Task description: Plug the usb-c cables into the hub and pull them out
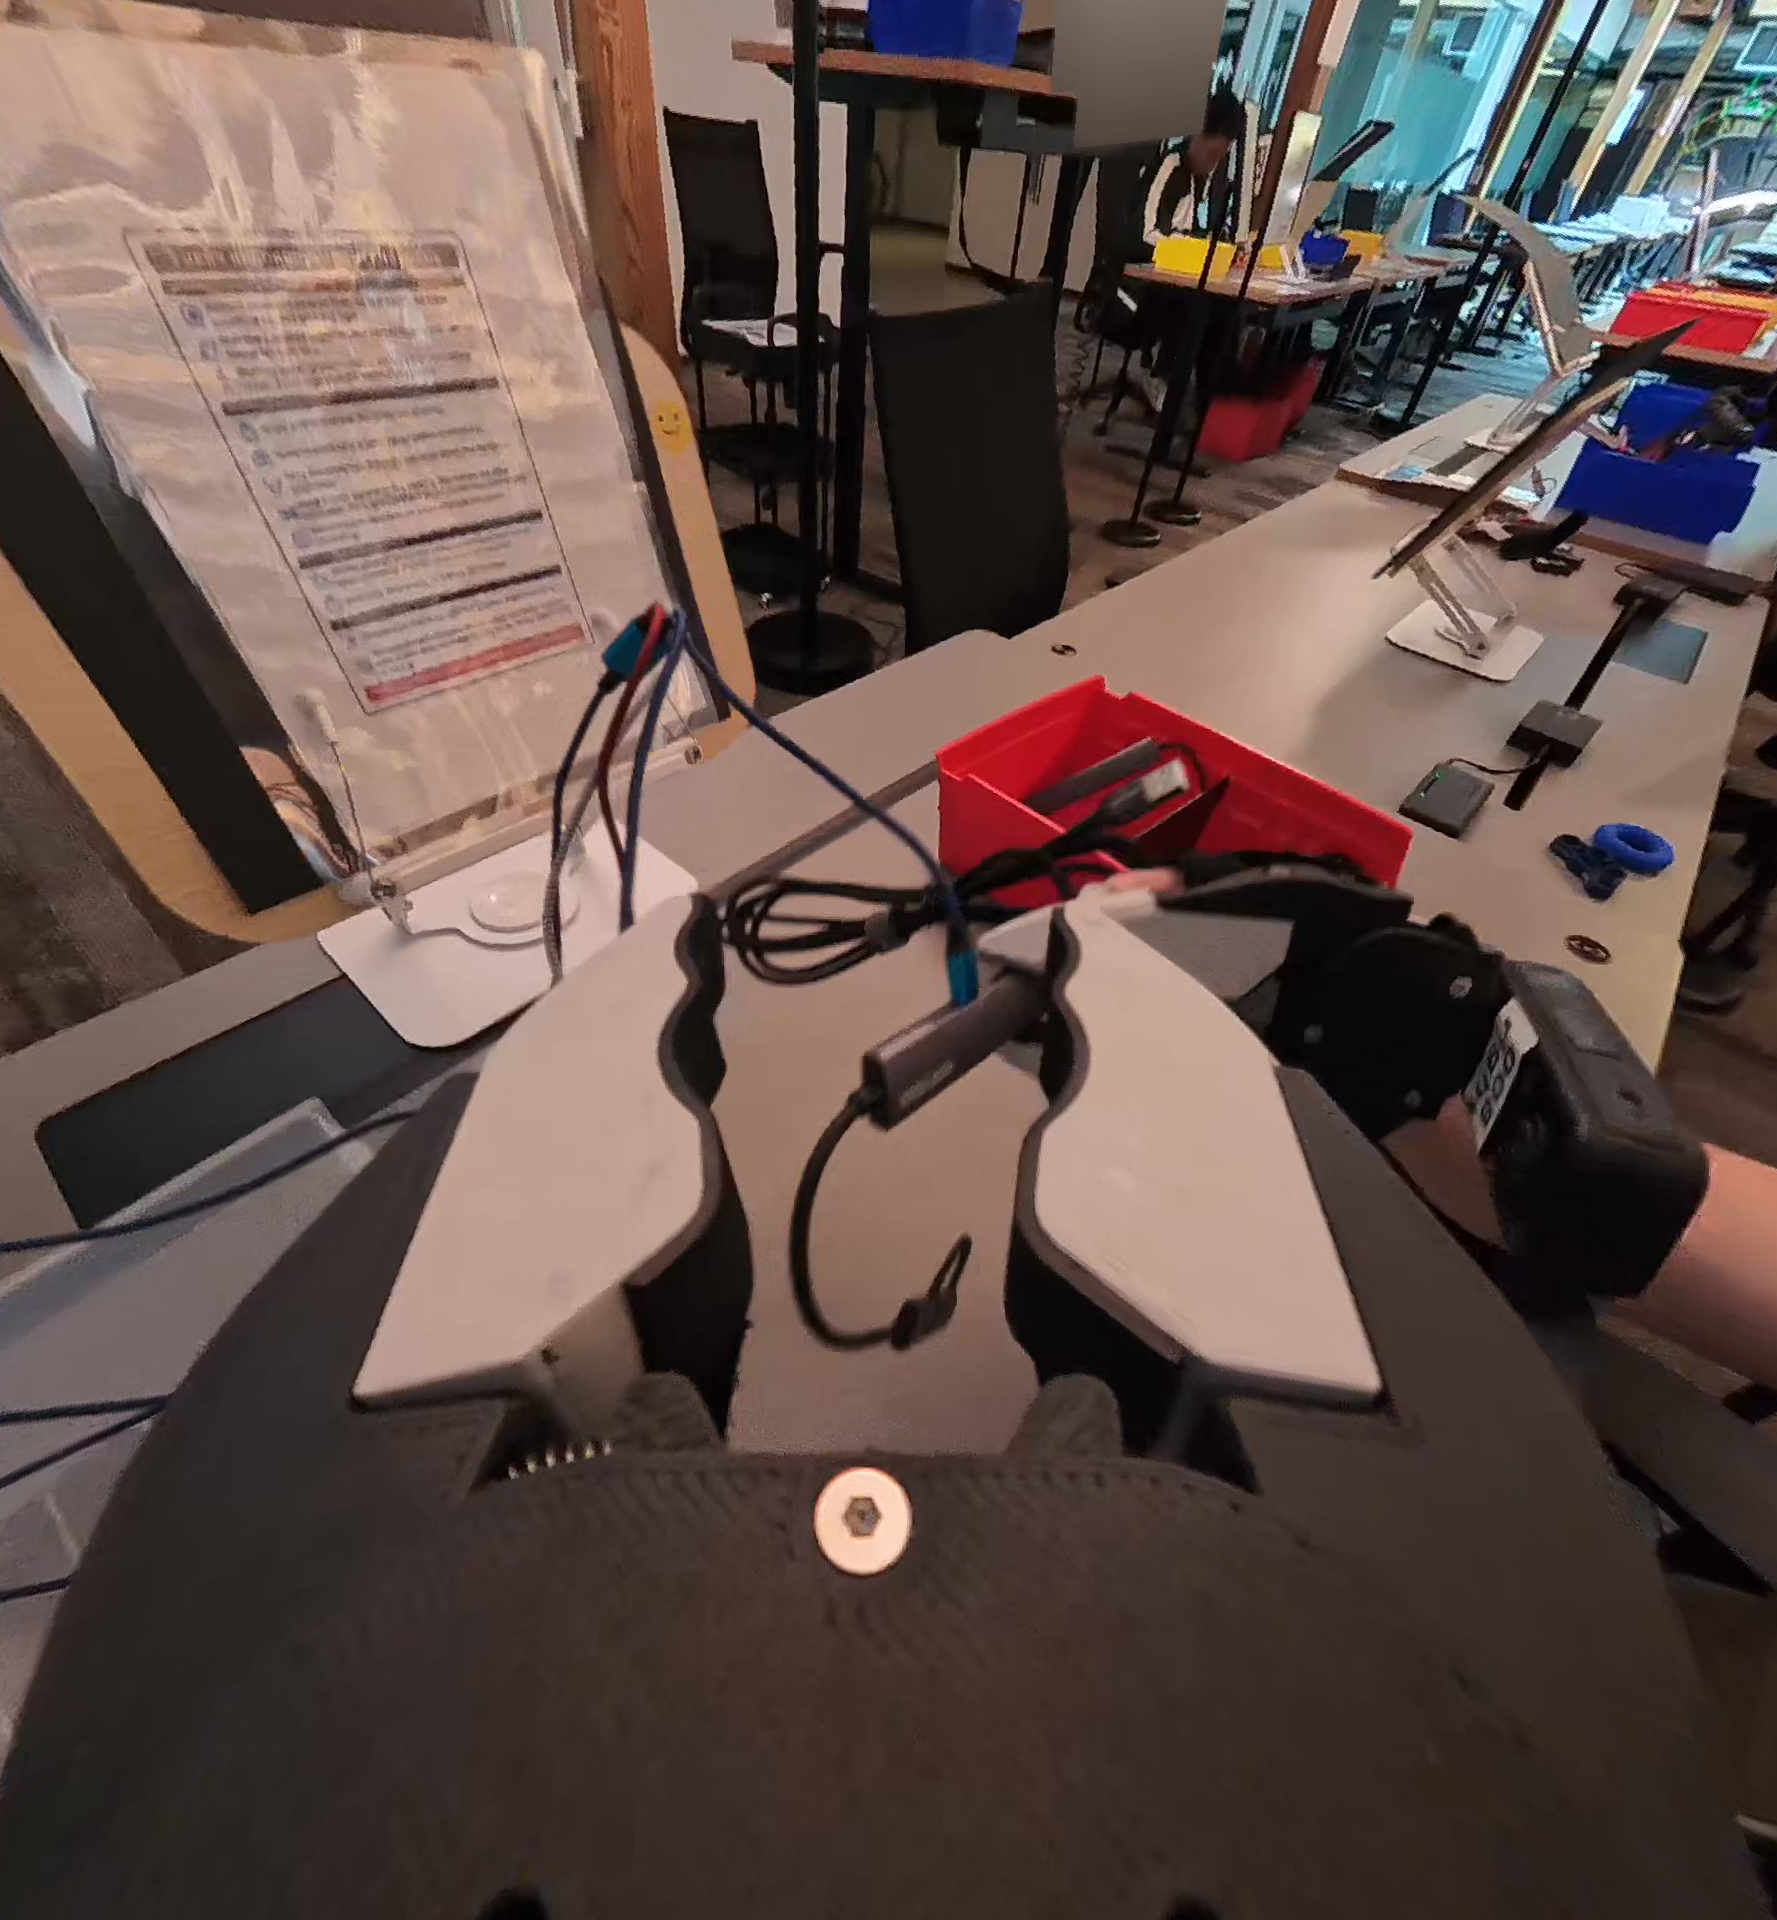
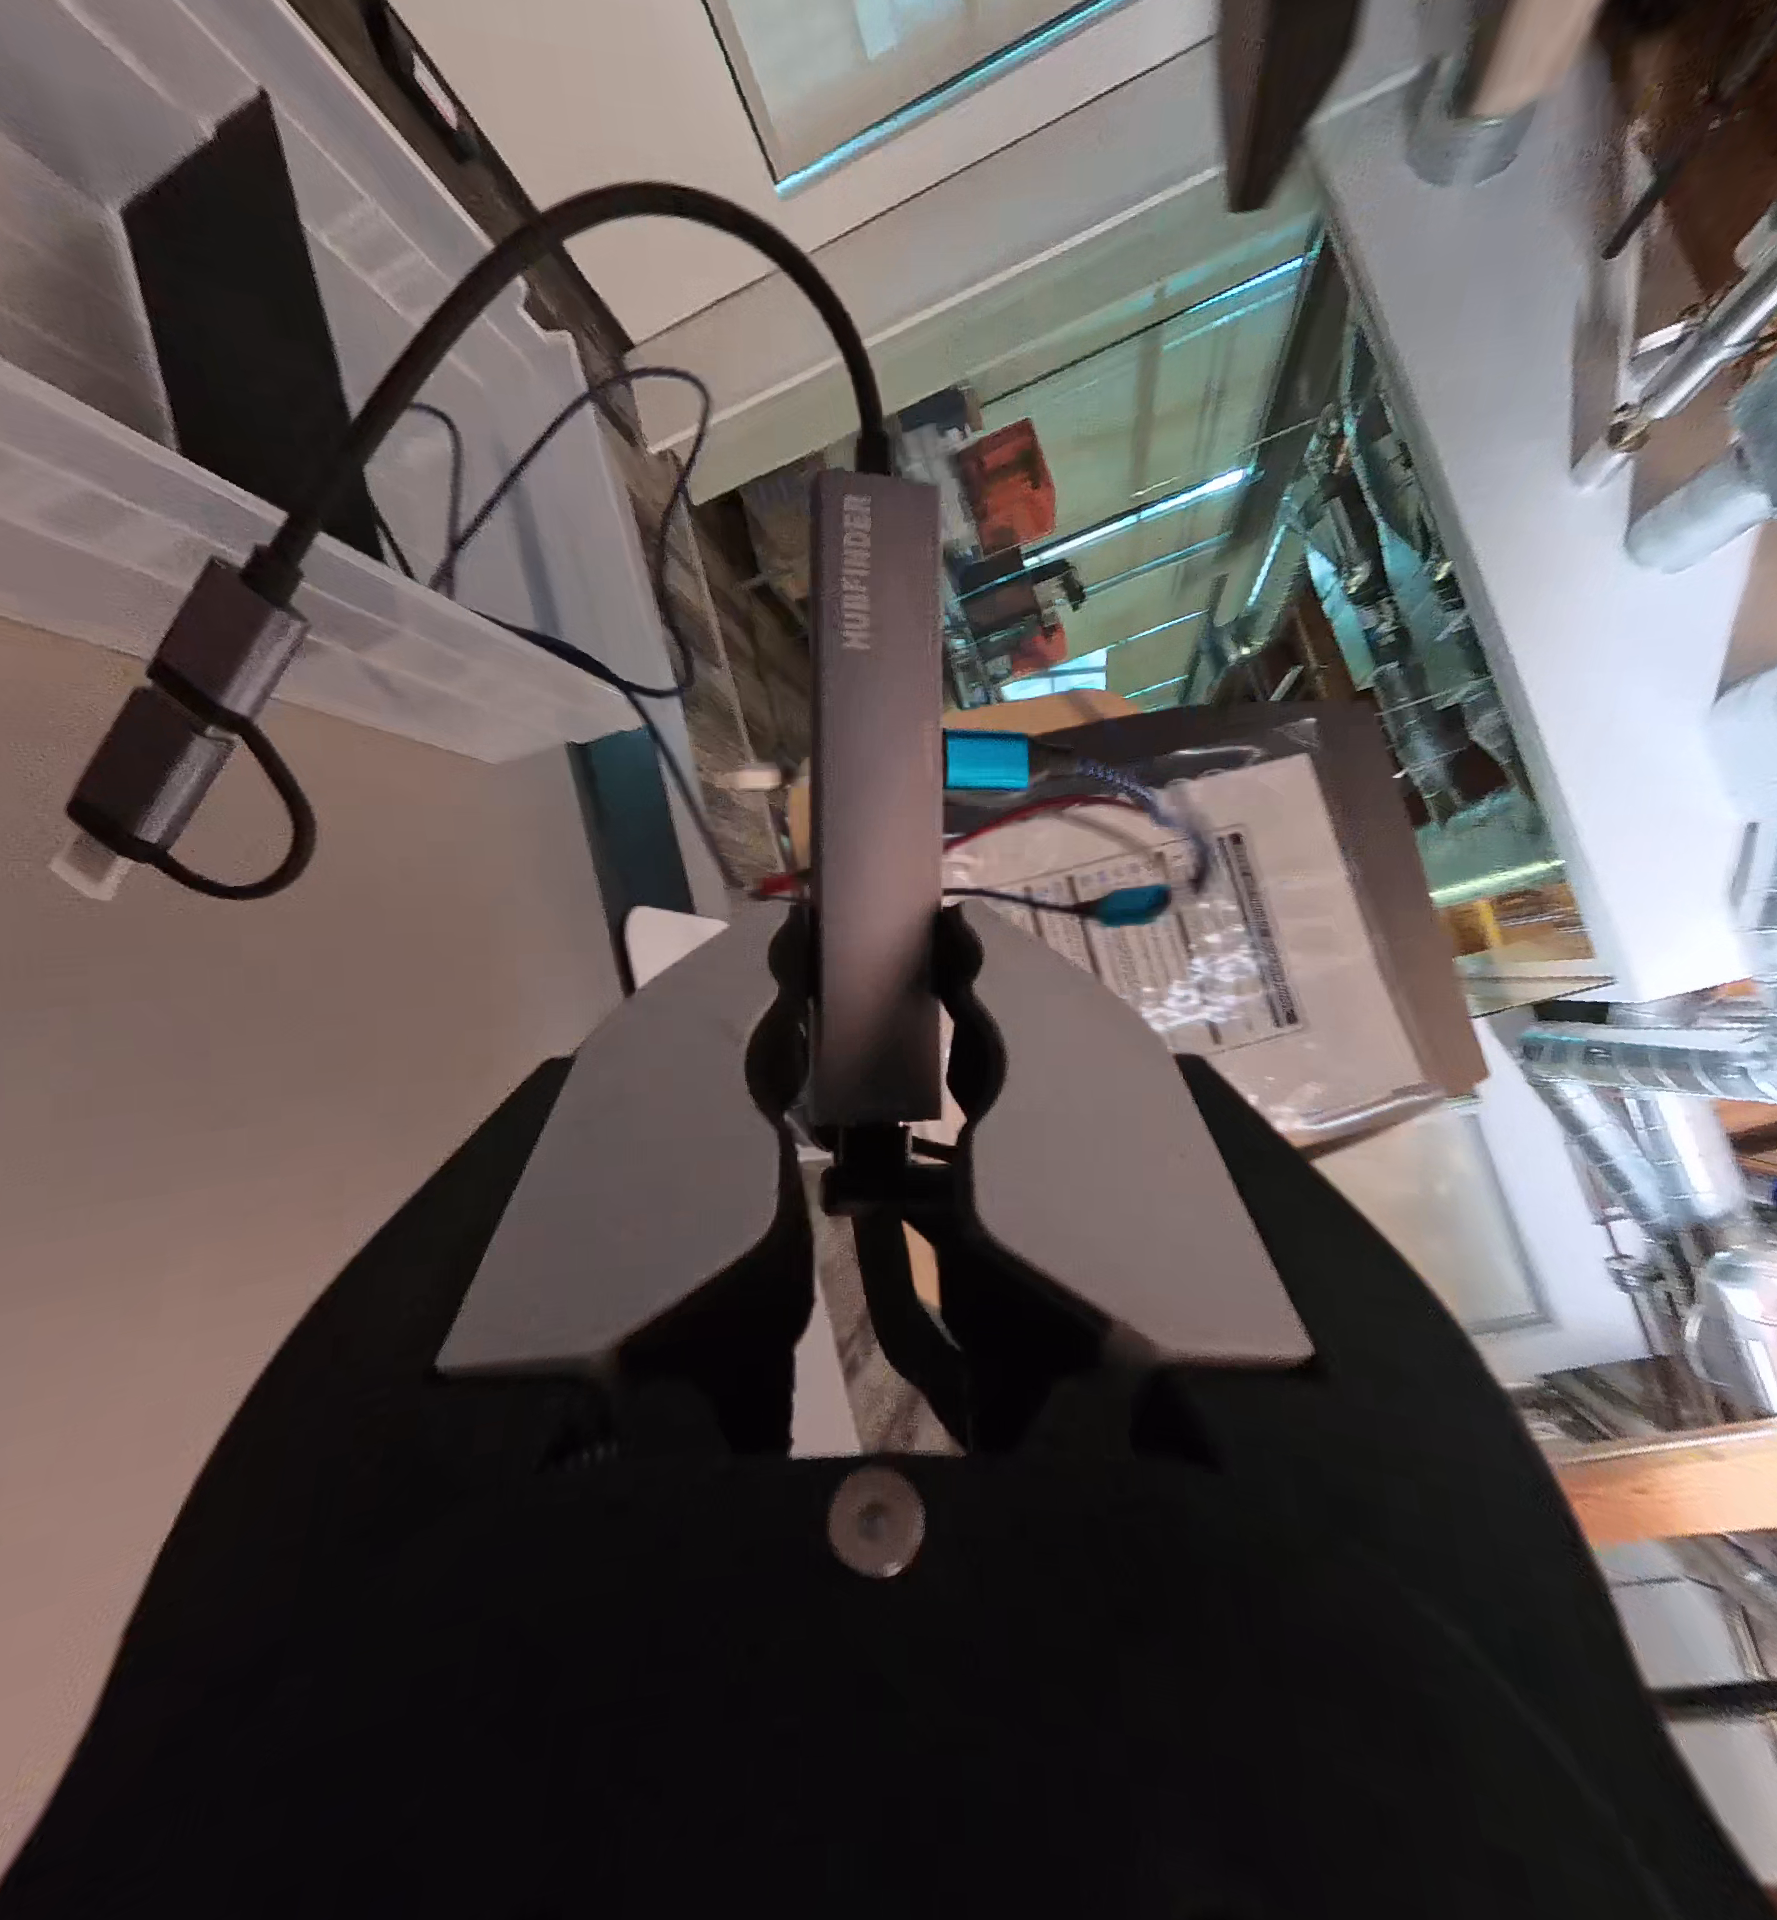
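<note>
My right gripper is shut on the near end of a grey USB hub and holds it in the air. A blue USB-C plug sits in the hub's side port. The hub's own black cable loops to its tail connector. In the left wrist view the hub hangs between the fingers of my left gripper, which is open and touches nothing. The blue plug stands on the hub, and its cable runs up to a bunch of spare cables.
The spare cables hang on a clear sign stand at the left of the grey table. A red bin with cables stands behind, a coiled black cable before it. A clear plastic box is at the left. My right fingertips sit around 12 centimetres from my left ones.
</note>
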`<state>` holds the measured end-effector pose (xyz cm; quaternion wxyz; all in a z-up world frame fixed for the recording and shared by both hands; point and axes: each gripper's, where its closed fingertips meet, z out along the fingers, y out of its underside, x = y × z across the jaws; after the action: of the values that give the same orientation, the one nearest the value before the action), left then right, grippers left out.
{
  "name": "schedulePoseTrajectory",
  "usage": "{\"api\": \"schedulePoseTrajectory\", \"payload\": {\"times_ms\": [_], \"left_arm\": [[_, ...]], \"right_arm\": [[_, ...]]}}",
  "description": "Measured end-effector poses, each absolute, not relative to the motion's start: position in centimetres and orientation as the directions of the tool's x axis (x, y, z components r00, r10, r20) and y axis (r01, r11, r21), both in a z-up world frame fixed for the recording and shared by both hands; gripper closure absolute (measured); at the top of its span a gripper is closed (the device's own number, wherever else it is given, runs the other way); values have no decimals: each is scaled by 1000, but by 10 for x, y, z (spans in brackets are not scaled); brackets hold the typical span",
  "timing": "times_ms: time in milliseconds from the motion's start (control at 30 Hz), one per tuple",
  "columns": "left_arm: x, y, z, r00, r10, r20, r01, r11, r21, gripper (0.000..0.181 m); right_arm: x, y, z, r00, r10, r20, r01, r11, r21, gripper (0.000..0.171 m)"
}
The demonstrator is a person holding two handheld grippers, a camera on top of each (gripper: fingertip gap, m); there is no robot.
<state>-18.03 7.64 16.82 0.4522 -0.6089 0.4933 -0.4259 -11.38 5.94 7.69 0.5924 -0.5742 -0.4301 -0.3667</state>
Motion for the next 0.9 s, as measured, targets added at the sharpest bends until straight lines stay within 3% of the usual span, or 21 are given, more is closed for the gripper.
{"api": "schedulePoseTrajectory", "payload": {"times_ms": [233, 500, 667, 833, 900], "left_arm": [[-171, 77, 148, -79, -976, 203, -293, -172, -941, 117], [-137, 45, 125, -401, -889, 222, -348, -76, -934, 115], [-122, 39, 108, -417, -893, 169, -392, 9, -920, 130], [-122, 34, 115, -474, -860, 189, -348, -14, -937, 172], [-122, 34, 111, -473, -860, 192, -368, -5, -930, 172]], "right_arm": [[-102, 46, 99, 288, -66, 955, 954, 108, -280, 146], [-103, 35, 112, 295, -168, 941, 948, 172, -266, 146], [-94, 38, 112, 290, -191, 938, 953, 145, -266, 146], [-89, 38, 111, 273, -198, 941, 959, 138, -249, 146], [-90, 39, 107, 235, -197, 952, 968, 135, -211, 146]]}}
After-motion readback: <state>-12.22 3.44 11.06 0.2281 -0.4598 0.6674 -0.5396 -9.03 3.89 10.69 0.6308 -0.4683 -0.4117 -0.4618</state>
